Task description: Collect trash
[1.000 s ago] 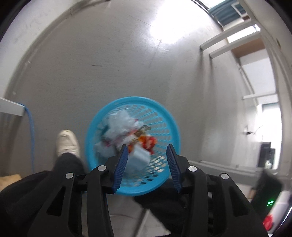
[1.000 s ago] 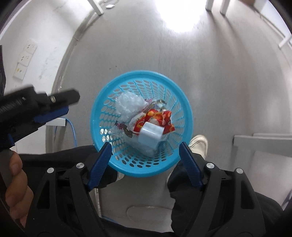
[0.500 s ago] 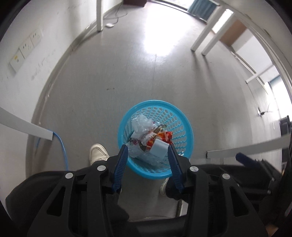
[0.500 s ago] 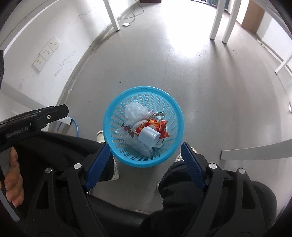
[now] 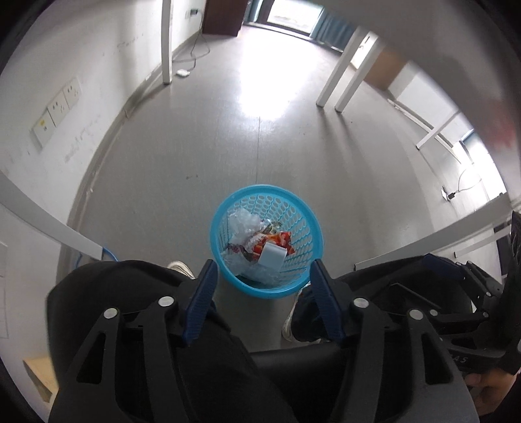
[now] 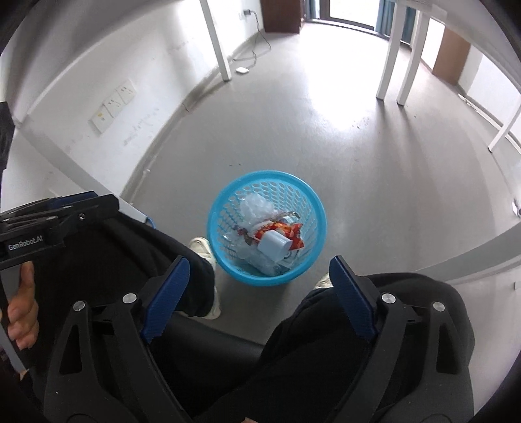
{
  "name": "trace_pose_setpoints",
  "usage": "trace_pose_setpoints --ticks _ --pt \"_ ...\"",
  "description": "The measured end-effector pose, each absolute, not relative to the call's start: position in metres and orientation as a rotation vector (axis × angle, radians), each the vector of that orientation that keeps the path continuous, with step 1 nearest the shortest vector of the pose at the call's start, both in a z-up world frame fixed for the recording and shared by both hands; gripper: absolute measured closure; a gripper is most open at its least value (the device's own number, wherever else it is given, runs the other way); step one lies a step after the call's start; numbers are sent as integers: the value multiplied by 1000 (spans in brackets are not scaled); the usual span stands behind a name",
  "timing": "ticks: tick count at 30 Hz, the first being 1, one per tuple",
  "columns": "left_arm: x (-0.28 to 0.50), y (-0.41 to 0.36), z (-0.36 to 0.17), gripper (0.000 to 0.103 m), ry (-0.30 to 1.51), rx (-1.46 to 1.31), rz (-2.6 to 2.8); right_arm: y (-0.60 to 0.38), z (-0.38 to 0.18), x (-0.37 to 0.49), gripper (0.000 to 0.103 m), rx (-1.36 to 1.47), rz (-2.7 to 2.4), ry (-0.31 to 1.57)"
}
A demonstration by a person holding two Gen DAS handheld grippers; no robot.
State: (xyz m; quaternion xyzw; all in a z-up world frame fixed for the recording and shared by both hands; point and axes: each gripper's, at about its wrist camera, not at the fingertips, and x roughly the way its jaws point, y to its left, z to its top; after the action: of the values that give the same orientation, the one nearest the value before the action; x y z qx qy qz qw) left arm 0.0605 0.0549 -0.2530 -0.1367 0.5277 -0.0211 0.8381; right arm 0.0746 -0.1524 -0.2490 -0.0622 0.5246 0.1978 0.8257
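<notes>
Daylight enters from window (image 5: 286,16) at far end; strong glare patch on floor (image 5: 260,97) beyond basket (image 5: 306,224). Table legs (image 6: 390,55) cast soft shadows. Fisheye bends edges; top-right corner of left view blurred.

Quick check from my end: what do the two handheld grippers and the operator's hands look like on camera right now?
Both the left gripper and the right gripper have matte black angular frames with cut-out openings, silver round fasteners and blue flat finger pads. In the right wrist view, the left gripper's black body carries white "GenRobot.AI" lettering, held by a bare hand. No cables show on either gripper. The operator wears black trousers.
</notes>
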Motion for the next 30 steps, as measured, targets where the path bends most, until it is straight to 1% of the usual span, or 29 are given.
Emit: trace_pose_setpoints --ticks 3,5,9,14,16,20,27,29,30 --pt "43 51 -236 40 1071 -267 -67 -158 -233 59 18 -113 443 1082" --pt "32 50 -226 35 1042 -258 -79 -162 -224 48 16 -101 454 1061" --pt "12 50 -210 32 1006 -258 -103 -173 -204 29 15 -65 464 1004" --pt "-6 59 -201 25 971 -265 -117 -190 -183 9 12 -32 458 915" --pt "-10 60 -200 21 959 -255 -125 -196 -180 7 10 -25 446 900" --pt "-6 55 -202 15 947 -206 -113 -196 -184 17 9 -54 410 901" --pt "18 50 -226 14 1033 -179 -94 -189 -213 48 9 -72 387 977" --pt "25 48 -229 10 1031 -162 -85 -184 -220 56 9 -65 394 1006" --pt "30 47 -231 10 1037 -160 -83 -180 -223 60 9 -67 398 1012"
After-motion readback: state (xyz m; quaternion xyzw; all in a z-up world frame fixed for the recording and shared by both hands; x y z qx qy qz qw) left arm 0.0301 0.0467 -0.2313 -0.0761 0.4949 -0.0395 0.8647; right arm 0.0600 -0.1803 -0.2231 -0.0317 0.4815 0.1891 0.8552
